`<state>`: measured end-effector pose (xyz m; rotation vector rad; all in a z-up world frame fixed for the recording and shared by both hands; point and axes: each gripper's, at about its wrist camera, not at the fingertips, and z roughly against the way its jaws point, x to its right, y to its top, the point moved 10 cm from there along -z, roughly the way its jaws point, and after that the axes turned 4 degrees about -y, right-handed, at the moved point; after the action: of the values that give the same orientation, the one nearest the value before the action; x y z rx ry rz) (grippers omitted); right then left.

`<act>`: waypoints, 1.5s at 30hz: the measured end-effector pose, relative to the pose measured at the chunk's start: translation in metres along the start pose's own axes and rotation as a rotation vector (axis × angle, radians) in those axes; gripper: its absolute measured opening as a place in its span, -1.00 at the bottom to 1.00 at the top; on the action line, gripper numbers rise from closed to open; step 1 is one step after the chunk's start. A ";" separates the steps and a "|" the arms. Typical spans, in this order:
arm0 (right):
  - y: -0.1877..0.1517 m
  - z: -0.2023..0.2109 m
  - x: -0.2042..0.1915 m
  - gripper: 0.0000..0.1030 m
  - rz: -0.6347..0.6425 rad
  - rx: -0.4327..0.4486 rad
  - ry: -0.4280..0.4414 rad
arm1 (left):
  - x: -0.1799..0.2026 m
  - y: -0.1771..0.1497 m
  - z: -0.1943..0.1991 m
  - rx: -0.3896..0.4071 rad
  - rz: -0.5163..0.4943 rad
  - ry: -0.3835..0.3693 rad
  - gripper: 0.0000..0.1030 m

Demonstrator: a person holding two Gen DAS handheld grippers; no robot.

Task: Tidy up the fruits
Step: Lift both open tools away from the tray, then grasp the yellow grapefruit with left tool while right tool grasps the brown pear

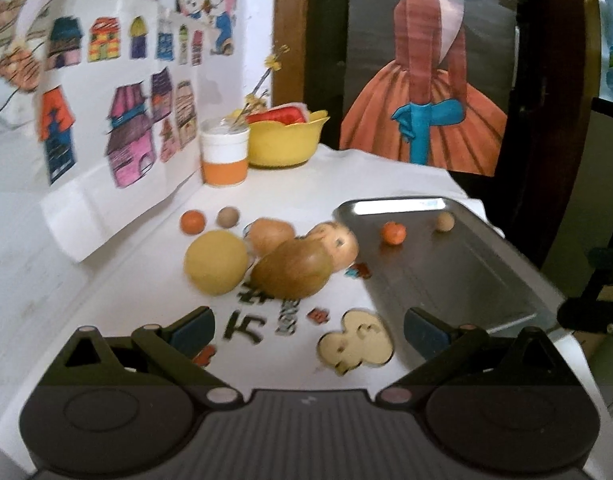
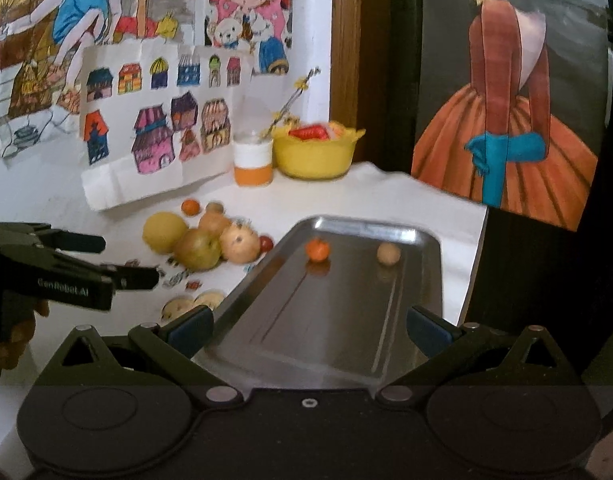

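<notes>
While both hand-held grippers hang above the white counter (image 2: 386, 200) with jaws spread and nothing between them, the fruit lies in two groups. The left hand-held gripper (image 1: 306, 330) faces the loose pile: a round yellow fruit (image 1: 215, 262), a greenish-brown pear-like fruit (image 1: 292, 268) whose long axis runs from near left to far right, a pale apple (image 1: 338, 242) touching it behind, and another tan fruit (image 1: 270, 234) just beyond. A small orange (image 1: 193, 221) and a small brown ball-like fruit (image 1: 228, 216) sit apart at the far edge of the pile, near the propped drawing of houses (image 1: 118, 120). From the right wrist view a small red fruit (image 2: 266, 243) shows between the apple and the tray.

The right hand-held gripper (image 2: 308, 330) sits over the near end of the metal tray (image 2: 422, 280), whose long axis runs away from the camera toward the far wall. The tray holds two things only, both at its far end and well apart: a small orange fruit (image 2: 317, 249) on the left and a small tan round fruit (image 2: 388, 254) on the right. Most of the tray floor is bare. Its right side lies near the counter's edge, and its left rim is just beside the pile.

At the back corner a yellow bowl (image 2: 314, 156) holds something red, touching or just beside a white and orange cup (image 2: 253, 160) with twigs in it. Stickers and a pale cut-out shape (image 1: 356, 340) lie flat on the counter before the pile.
</notes>
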<state>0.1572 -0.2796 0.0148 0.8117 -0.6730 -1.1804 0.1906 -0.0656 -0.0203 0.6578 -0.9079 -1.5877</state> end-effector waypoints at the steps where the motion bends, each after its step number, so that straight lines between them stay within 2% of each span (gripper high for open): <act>1: -0.005 0.000 -0.003 0.99 -0.003 -0.012 0.001 | -0.003 -0.003 0.002 -0.005 0.001 0.006 0.99; 9: -0.041 -0.001 -0.029 0.99 -0.043 -0.106 0.002 | -0.032 -0.023 0.012 -0.040 0.024 0.045 0.99; 17: -0.048 -0.014 -0.063 0.99 -0.037 -0.160 0.031 | -0.058 -0.037 0.016 -0.059 0.065 0.076 0.99; 23: -0.040 -0.028 -0.103 0.99 0.055 -0.175 0.085 | -0.084 -0.037 0.013 -0.065 0.095 0.101 0.99; 28: -0.023 -0.043 -0.127 0.99 0.082 -0.164 0.116 | -0.104 -0.032 0.008 -0.062 0.116 0.112 0.99; 32: -0.008 -0.055 -0.137 0.99 0.127 -0.135 0.094 | -0.115 -0.026 0.002 -0.057 0.132 0.125 0.99; 38: 0.014 -0.078 -0.139 0.99 0.208 -0.094 0.036 | -0.122 -0.008 -0.013 -0.038 0.164 0.104 0.99; 45: 0.027 -0.108 -0.139 0.99 0.179 -0.093 0.020 | -0.121 0.012 -0.039 -0.025 0.168 0.069 0.99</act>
<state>0.2235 -0.1202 -0.0273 0.6703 -0.6555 -1.0320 0.2539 0.0438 -0.0384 0.5991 -0.8686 -1.4161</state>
